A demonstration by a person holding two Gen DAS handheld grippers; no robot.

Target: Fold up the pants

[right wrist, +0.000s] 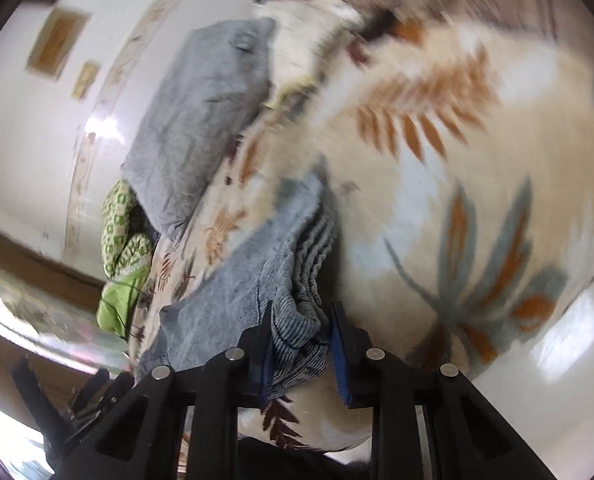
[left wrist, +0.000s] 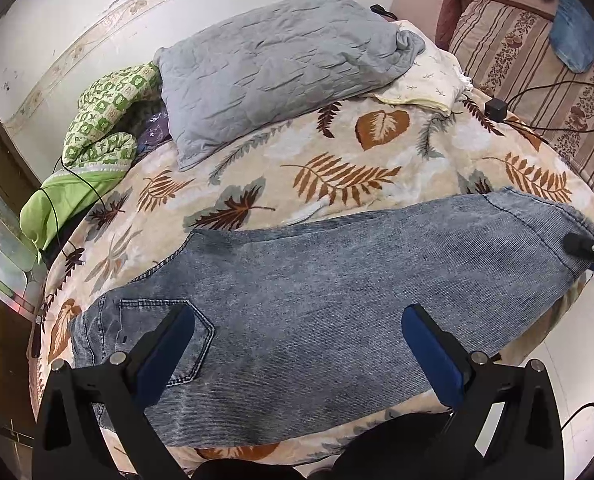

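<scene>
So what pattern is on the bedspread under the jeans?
Cream bedspread with brown, orange and grey-blue leaves; clearest in the left wrist view.

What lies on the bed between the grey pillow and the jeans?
Only the leaf-print blanket; nothing else lies on that stretch between the grey pillow and the jeans. The left wrist view shows it clearly.

Right gripper has its blue pads pinched on a bunched-up ribbed cuff of the jeans, lifted a bit off the leaf-print blanket, grey pillow behind, whole view pretty blurry.
</scene>
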